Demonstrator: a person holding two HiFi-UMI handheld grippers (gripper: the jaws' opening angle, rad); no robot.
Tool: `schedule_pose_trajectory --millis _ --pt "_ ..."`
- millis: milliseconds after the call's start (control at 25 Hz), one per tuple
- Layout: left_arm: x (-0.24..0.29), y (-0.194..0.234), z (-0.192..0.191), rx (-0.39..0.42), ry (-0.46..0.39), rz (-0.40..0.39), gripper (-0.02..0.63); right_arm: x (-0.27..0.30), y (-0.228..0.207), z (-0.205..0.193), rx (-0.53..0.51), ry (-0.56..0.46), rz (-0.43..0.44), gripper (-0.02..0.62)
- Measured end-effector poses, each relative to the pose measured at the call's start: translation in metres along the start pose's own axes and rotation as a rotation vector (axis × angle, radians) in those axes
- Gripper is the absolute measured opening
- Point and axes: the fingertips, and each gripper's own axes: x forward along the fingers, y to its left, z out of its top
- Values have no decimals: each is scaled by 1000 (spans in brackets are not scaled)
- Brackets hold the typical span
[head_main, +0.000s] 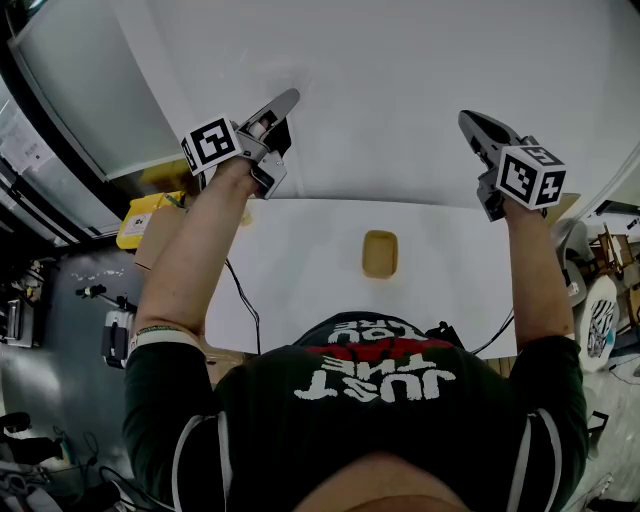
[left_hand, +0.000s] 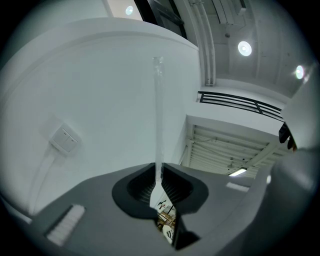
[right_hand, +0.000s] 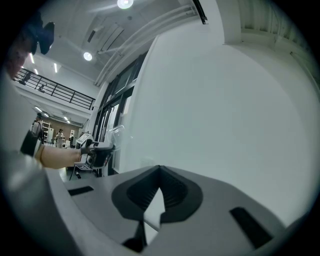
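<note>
1. The left claw (left_hand: 159, 176) is clenched on a clear strip (left_hand: 158, 115), whose long axis runs straight out past the claw's tips toward the wall (left_hand: 90, 90)
2. The right claw (right_hand: 160, 170) is clenched on nothing, well apart from the strip, so the left is nearer

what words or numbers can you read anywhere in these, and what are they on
"JUST THE": white print on the person's black shirt, upside down in the head view.
Line on the shirt's red band: too blurred to read.
Label on the yellow box: too small to read.
Cubes on the left gripper and right gripper: black-and-white square patterns, no words.
</note>
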Motion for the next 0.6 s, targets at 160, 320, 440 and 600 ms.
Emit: schedule_pose_trajectory --millis 160,320,440,600 --pt "0 -3 -1 -2 0 -9 38 1 1 -1 7 3 -3 6" --pt "-1 1 -1 7 8 19 38 2 2 -2 -7 14 -4 6" --pt "-1 0 -1 9 8 16 38 2 3 -1 -13 15 -2 6" --pt "0 -1 -1 12 8 14 38 2 4 -1 -12 16 0 6"
